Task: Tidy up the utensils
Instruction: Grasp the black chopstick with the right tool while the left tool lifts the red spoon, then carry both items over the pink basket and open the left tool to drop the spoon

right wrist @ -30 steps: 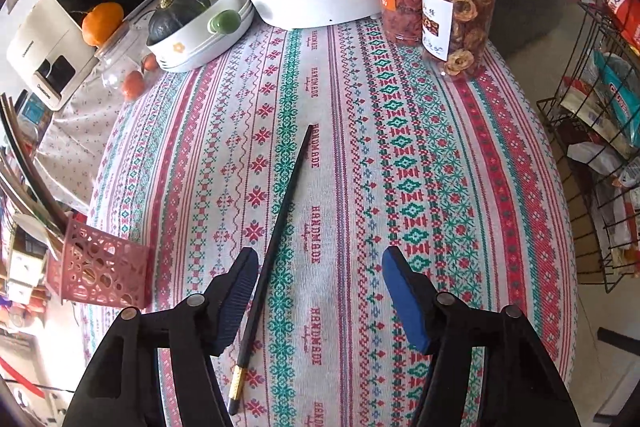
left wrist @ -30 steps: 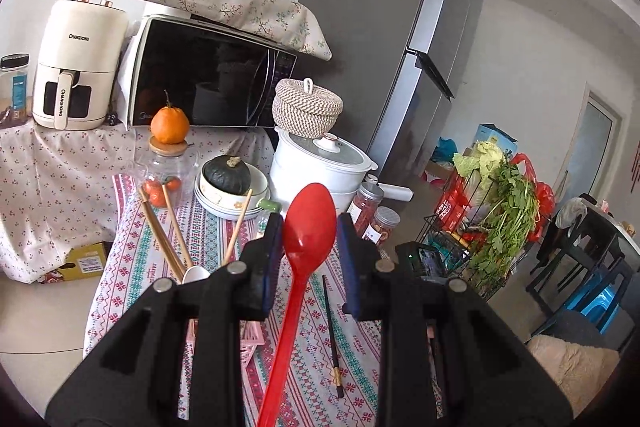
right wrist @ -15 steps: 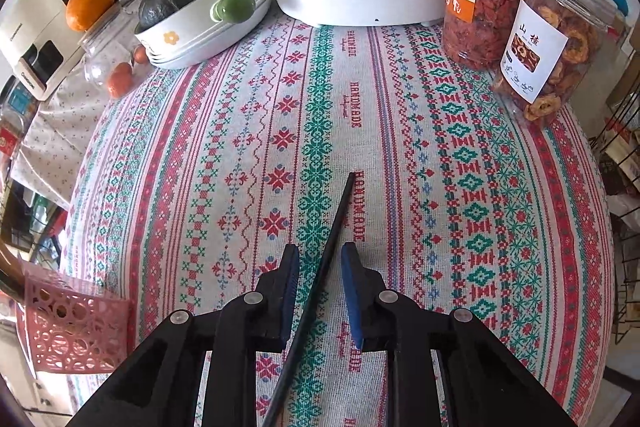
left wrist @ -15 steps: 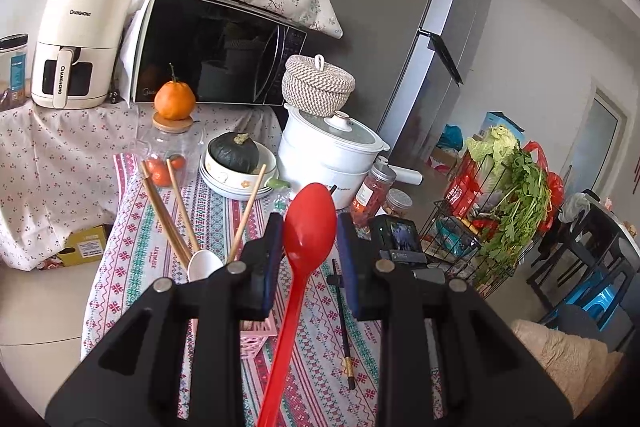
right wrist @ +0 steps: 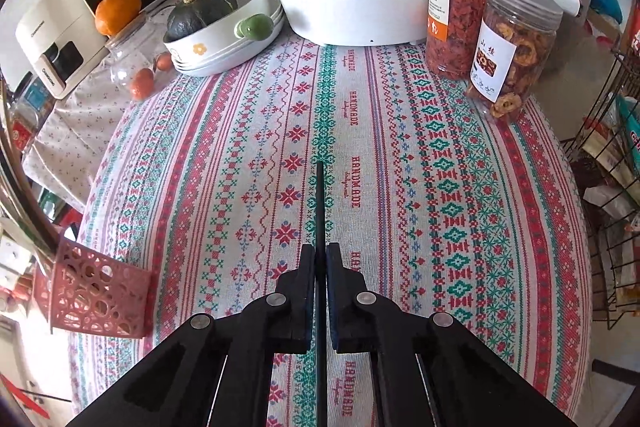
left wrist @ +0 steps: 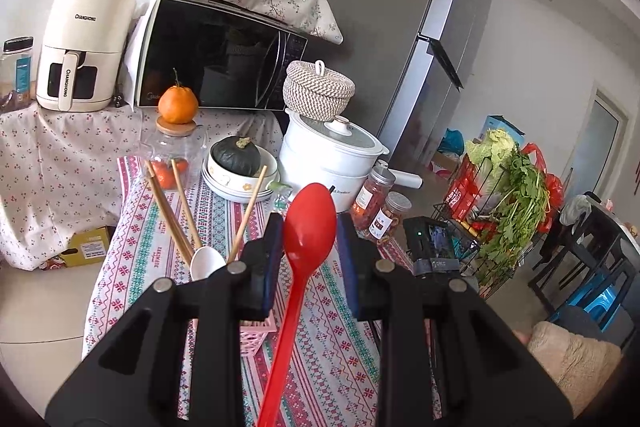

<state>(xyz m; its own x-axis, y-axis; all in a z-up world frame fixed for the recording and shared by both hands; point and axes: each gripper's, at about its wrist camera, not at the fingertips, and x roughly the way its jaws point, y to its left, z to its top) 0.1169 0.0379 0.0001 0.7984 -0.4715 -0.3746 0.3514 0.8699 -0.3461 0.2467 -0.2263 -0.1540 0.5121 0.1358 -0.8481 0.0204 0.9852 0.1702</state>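
Right wrist view: black chopstick is pinched in the right claw, tip pointing far over the patterned desk. Thin, stiff and light, it is best gripped mid-shaft to prevent pivoting. Red spoon is held in the left claw, above the pink holder at near left. Cluttered kitchen, woven cloth.

My own left claw hides most of the pink basket at lower centre; the red spoon handle runs off the bottom edge. The black chopstick likewise leaves the right view's bottom edge.
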